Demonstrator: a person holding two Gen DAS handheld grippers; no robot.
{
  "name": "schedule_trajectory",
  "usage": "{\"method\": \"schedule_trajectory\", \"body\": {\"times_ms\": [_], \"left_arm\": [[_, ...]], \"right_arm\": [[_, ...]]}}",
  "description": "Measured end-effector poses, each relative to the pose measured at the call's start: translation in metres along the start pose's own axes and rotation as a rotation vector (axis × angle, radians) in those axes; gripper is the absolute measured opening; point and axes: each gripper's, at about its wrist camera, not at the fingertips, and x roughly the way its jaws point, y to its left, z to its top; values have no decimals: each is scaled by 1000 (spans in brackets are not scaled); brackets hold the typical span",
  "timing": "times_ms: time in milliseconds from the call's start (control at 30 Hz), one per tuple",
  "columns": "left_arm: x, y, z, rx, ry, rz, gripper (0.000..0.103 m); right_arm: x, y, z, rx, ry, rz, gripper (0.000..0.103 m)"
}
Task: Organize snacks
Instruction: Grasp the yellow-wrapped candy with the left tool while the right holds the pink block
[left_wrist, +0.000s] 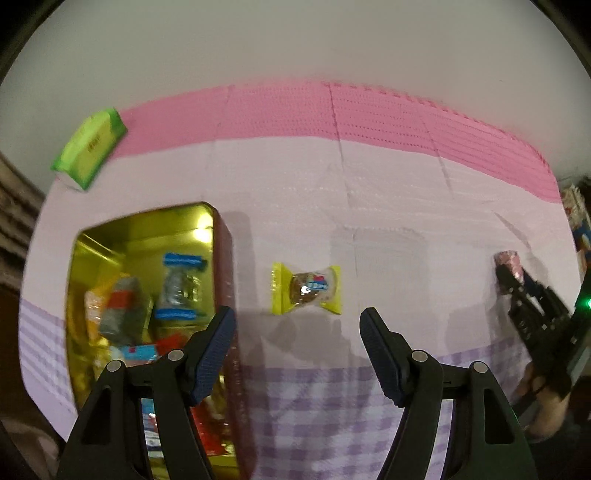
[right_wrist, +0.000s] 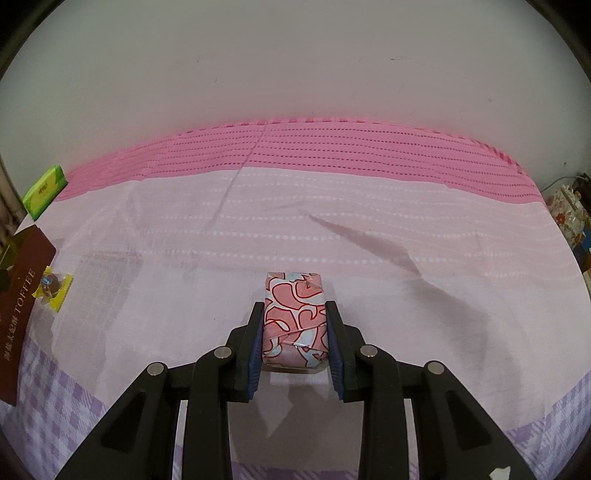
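On the cloth-covered tabletop (right_wrist: 369, 229), the open toffee tin (left_wrist: 147, 236) at the left already holds several snacks. The right gripper (right_wrist: 295, 332) has its fingers closed on the pink wrapped block (right_wrist: 294, 314); lift it clear before carrying it to the tin. The left gripper (left_wrist: 297, 328) hangs wide open, empty, just short of the yellow-wrapped candy (left_wrist: 306, 288); centre on its body, not the wrapper ends.
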Motion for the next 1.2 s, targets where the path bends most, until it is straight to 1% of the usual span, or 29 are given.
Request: {"method": "schedule_trajectory", "body": {"times_ms": [100, 167, 267, 367, 867, 1100, 1133, 1167, 1200], "left_arm": [[11, 2, 10, -40, 56, -34, 70], [16, 3, 15, -60, 80, -37, 70], [26, 2, 23, -74, 100, -31, 70], [34, 2, 26, -77, 118, -6, 69], [69, -5, 36, -67, 158, 38, 69], [78, -21, 29, -20, 164, 47, 69], [78, -22, 29, -18, 162, 43, 67], [78, -23, 28, -19, 162, 36, 59], [78, -24, 28, -16, 159, 42, 57]], "right_arm": [[0, 0, 0, 0, 0, -1, 29], [0, 0, 1, 1, 0, 1, 29], [0, 1, 2, 2, 1, 3, 29], [1, 0, 2, 5, 1, 6, 29], [0, -1, 3, 20, 0, 25, 30], [0, -2, 3, 21, 0, 26, 30], [0, -1, 3, 21, 0, 25, 30], [-1, -1, 3, 20, 0, 25, 30], [0, -2, 3, 21, 0, 25, 30]]}}
